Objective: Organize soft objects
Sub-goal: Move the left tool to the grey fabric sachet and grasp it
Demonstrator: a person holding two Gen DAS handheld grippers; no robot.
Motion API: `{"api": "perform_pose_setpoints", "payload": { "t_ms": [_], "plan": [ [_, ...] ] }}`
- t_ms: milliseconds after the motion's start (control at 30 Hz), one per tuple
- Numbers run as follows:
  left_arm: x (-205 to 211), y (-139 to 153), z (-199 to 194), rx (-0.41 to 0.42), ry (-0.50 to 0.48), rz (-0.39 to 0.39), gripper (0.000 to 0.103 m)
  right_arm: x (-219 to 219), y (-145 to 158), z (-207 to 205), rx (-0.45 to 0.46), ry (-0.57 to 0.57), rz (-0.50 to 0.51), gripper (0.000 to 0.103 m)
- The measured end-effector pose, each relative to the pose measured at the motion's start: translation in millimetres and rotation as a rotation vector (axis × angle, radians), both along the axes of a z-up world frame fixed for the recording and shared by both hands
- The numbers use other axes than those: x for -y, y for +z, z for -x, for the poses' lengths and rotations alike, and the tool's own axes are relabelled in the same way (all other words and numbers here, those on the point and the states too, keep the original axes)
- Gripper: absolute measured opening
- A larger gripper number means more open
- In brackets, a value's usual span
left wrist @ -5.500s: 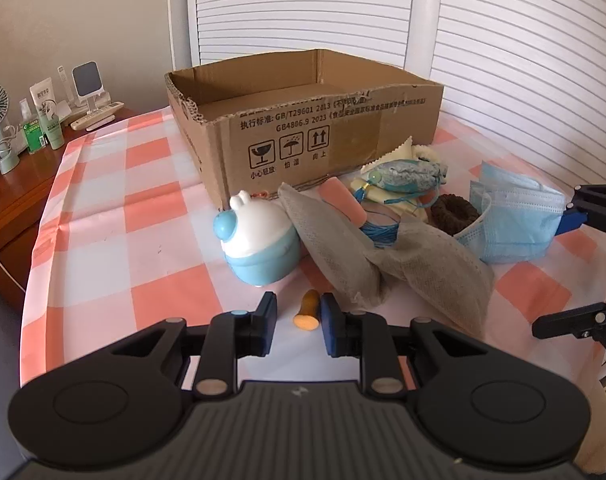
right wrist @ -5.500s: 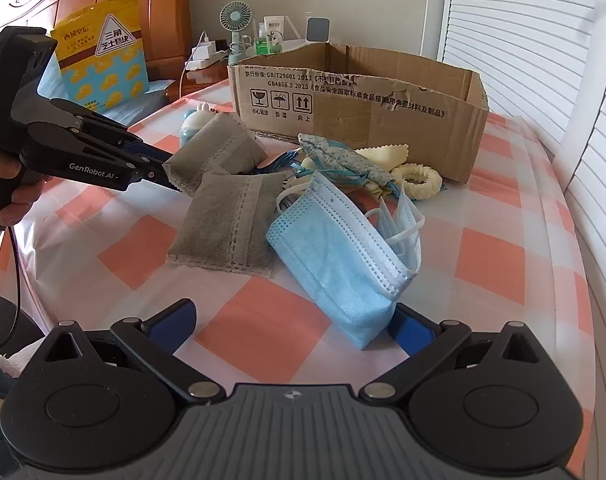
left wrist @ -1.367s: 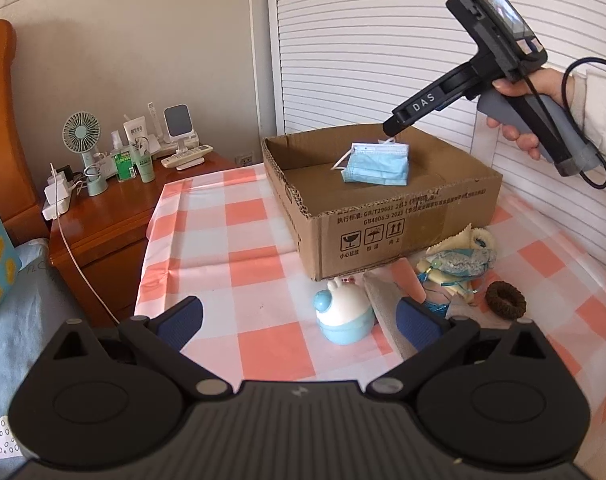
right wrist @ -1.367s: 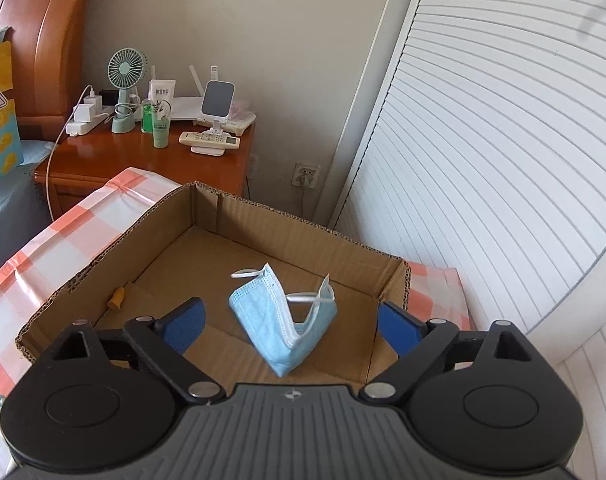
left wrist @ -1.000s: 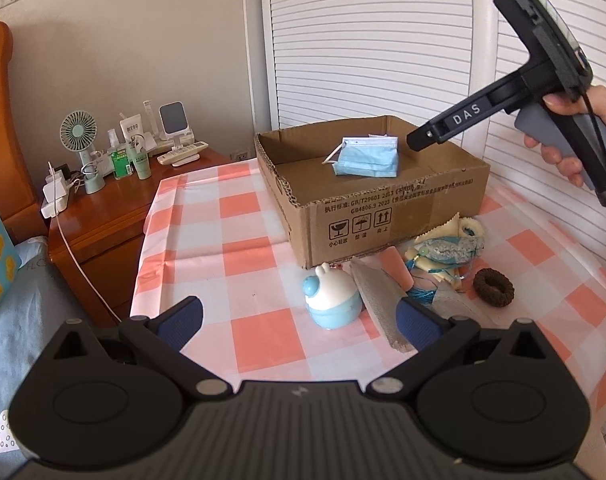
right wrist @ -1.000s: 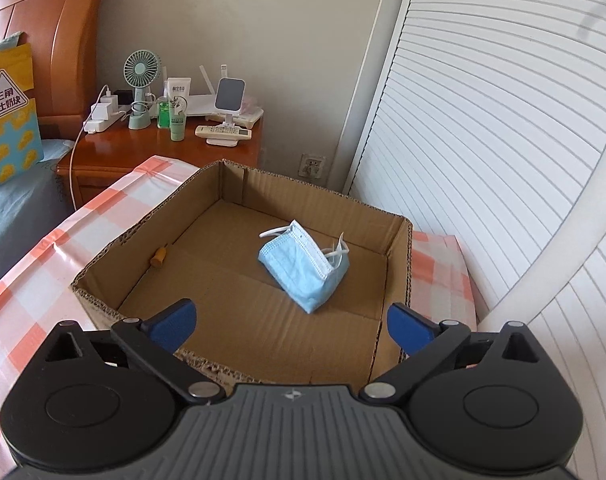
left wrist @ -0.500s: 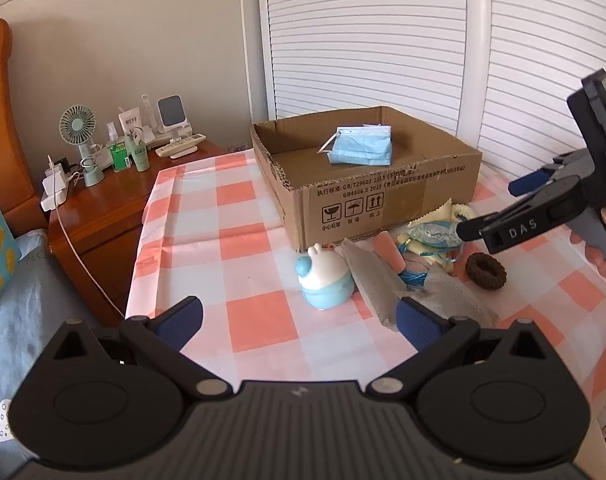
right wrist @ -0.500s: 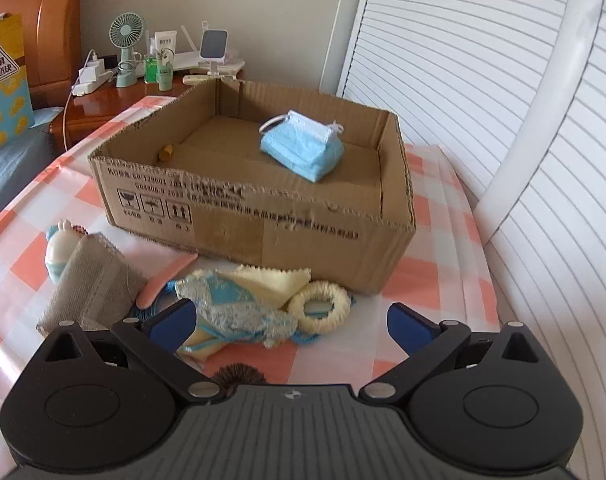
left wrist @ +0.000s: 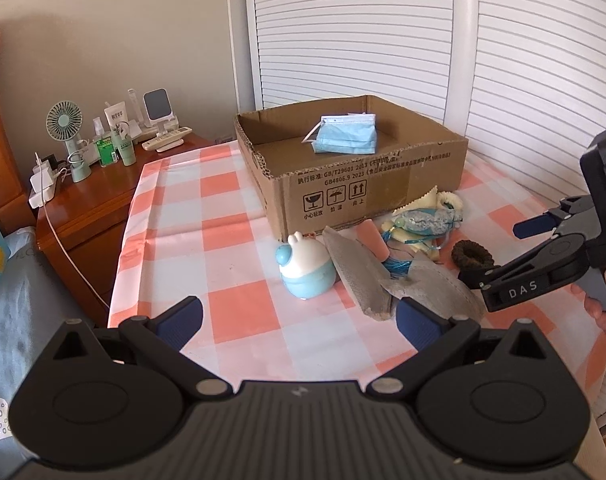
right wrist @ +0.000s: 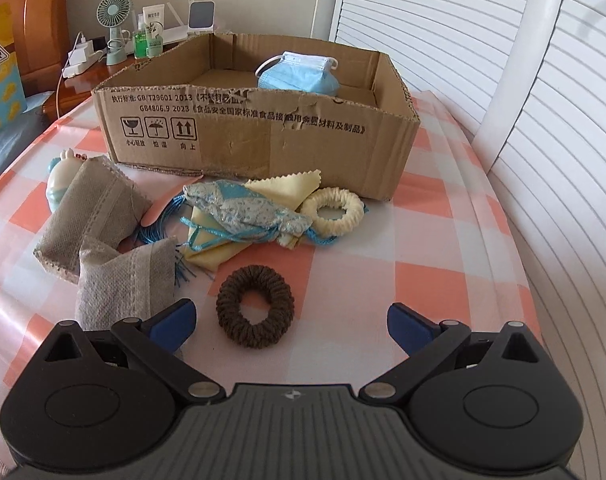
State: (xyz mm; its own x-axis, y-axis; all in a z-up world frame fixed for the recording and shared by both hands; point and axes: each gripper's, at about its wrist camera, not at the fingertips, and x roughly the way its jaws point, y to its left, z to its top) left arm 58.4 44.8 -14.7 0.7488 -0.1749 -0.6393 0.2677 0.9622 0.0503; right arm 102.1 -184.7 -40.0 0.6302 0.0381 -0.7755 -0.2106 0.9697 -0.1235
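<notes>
While only the blue face mask (right wrist: pixel 299 72) lies inside the cardboard box (right wrist: pixel 255 136), resting toward its far wall, task looks barely started, judging by the spread on the checked tablecloth (right wrist: pixel 423 240). Left outside, in front of box: two grey fabric pouches (right wrist: pixel 103 232) overlapping, blue brocade sachet (right wrist: pixel 243 210) on top of a yellow cloth (right wrist: pixel 287 188), cream scrunchie (right wrist: pixel 335 210) touching the cloth near box wall, brown scrunchie (right wrist: pixel 255 306) alone and nearest, blue cord tassel (right wrist: pixel 159 232) tangled between pouches and sachet, pinkish piece partly hidden under pouches, can't tell what. Also blue-white bunny-shaped toy (left wrist: pixel 305 268) just beside pouches, likely hard plastic so maybe not for sorting, judgement only. Right gripper (right wrist: pixel 289 326) spread wide, empty, low over table with brown scrunchie between and just ahead of fingertips; probably next pick. Left gripper (left wrist: pixel 299 320) also spread wide, holding nothing, raised and back from pile, bunny toy and pouch ahead of it. Bedside clutter with mint desk fan (left wrist: pixel 65 124) irrelevant. Roughly one visible item in, six or seven loose.
</notes>
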Motion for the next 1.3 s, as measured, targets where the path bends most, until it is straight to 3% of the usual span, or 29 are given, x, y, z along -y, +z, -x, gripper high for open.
{"api": "perform_pose_setpoints", "payload": {
  "t_ms": [500,933,1100,1300],
  "plan": [
    [11,-3,1,-0.022,-0.013,-0.037,0.102,-25,-9,32,-0.029,0.076,-0.059,0.103],
    [42,-18,2,-0.082,-0.105,-0.059,0.102,7,-10,37,0.012,0.065,-0.071,0.103],
    [57,-29,-2,-0.147,-0.123,-0.021,0.102,20,-11,40,0.034,0.036,-0.061,0.103],
    [67,-42,-13,-0.213,-0.092,0.042,0.1,29,-11,53,0.052,0.108,-0.063,0.103]
  ]
}}
